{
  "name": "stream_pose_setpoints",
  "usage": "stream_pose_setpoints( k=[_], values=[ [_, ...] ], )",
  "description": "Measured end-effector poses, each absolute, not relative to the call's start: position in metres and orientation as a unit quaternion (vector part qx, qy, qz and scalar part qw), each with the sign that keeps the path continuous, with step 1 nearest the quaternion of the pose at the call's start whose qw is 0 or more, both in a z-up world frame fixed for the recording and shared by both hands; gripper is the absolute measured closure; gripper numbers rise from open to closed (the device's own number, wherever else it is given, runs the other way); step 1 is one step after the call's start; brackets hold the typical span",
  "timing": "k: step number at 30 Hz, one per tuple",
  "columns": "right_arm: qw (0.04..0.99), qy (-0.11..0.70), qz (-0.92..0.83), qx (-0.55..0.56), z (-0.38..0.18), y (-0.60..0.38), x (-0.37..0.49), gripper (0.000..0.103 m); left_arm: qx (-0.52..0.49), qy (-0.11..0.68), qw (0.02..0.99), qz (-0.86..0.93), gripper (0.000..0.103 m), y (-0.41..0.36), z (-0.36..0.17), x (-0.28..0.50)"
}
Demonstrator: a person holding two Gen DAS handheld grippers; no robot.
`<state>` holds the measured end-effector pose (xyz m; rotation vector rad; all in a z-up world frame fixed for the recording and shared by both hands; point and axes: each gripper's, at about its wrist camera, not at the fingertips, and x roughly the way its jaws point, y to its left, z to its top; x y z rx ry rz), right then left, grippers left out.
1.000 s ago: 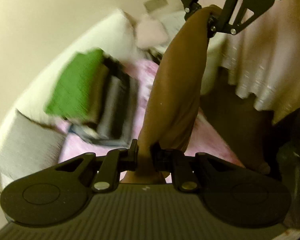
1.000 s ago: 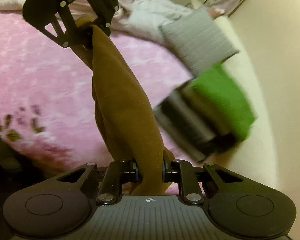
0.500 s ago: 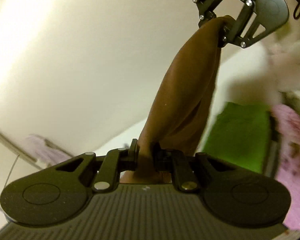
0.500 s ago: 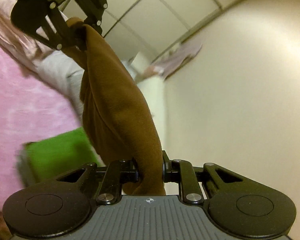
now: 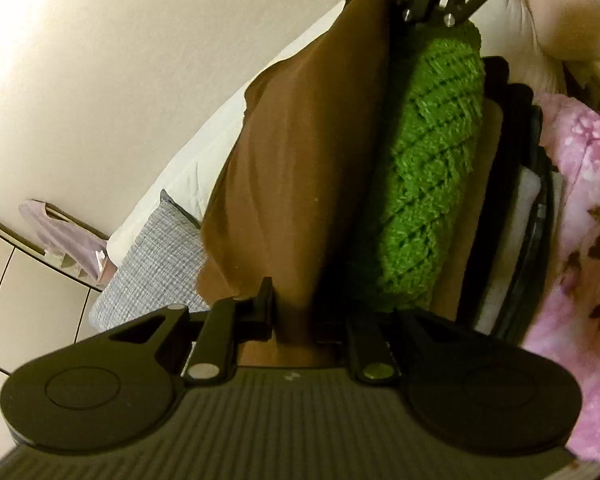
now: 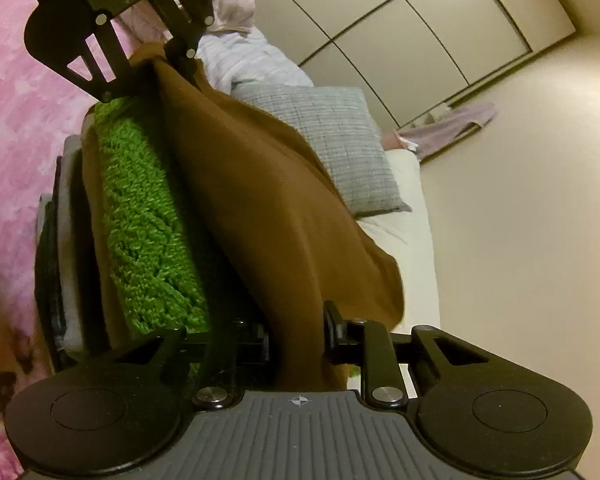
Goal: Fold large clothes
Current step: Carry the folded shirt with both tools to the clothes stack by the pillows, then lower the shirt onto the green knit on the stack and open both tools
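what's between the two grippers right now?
Only the brown garment, pinched at each end by the left gripper and right gripper jaws. It spans the gap above the green knit stack. Both wrist views show it.

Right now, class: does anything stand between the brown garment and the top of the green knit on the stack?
Nothing visible does. The brown garment hangs between the left tool and the right tool, both shut on it, right beside the green knit atop the stack. No other thing shows between them.
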<state>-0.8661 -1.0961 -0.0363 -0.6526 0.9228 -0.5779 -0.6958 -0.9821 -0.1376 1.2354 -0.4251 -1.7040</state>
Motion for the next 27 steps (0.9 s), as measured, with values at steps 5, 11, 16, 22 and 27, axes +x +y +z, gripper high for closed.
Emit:
stream_pose_setpoints(
  k=[5,11,16,22,27],
  values=[
    [0.791,0.463,-0.265,-0.299,-0.045,-1.098,-0.855,0.09,0.522,-0.185,0.467,-0.69,0.089,-0.984,-0.135,-0.692],
    [0.795,0.449,-0.305,-0.272,-0.018,-1.09,-0.869,0.092,0.516,-0.229,0.446,-0.694,0.089,-0.976,-0.128,-0.704],
    [0.792,0.472,-0.283,-0.264,-0.055,-1.082,-0.859,0.092,0.524,-0.22,0.447,-0.691,0.088,-0.962,-0.146,-0.701],
    [0.802,0.451,-0.303,-0.248,-0.022,-1.084,-0.859,0.092,0.509,-0.209,0.47,-0.69,0.092,-0.96,-0.123,-0.701],
    [0.792,0.48,-0.268,-0.264,-0.066,-1.08,-0.852,0.092,0.528,-0.196,0.453,-0.691,0.092,-0.963,-0.153,-0.705]
  ],
)
